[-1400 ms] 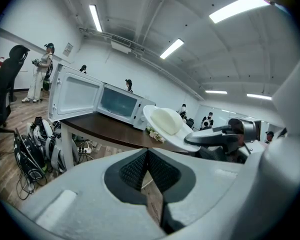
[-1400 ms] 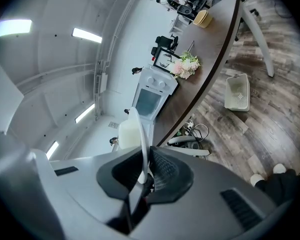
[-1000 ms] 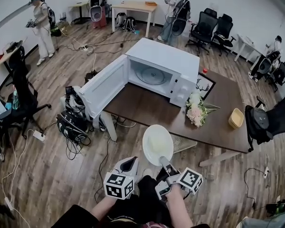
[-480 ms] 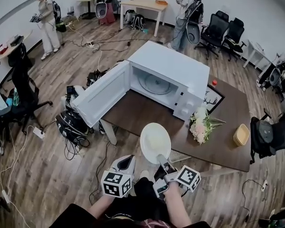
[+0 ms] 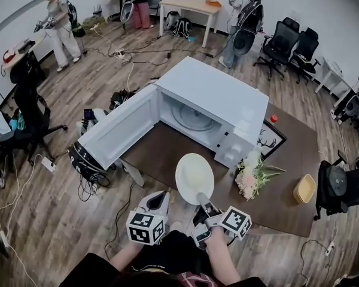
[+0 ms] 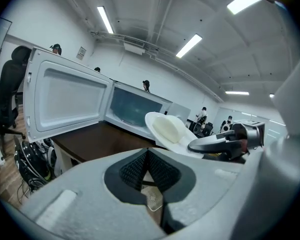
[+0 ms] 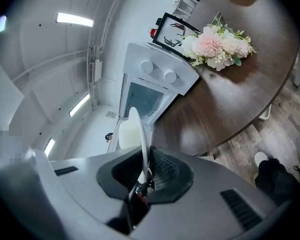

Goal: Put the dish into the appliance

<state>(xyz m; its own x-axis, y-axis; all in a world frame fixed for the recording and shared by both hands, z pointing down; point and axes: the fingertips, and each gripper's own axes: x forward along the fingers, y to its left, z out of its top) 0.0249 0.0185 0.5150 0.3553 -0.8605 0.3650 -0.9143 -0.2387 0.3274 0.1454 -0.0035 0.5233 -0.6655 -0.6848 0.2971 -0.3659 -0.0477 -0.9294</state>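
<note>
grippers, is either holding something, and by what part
The right gripper grips the plate by its near rim; the left gripper holds nothing.

Glossy, ceramic-looking dish, smooth painted-metal microwave, wood table with soft sheen, matt wood-plank floor

White round dish, pale mound on top, hangs in the air over the table's near edge, at six o'clock from the white microwave. Its door gapes wide toward eight o'clock, glass turntable showing inside.
</note>
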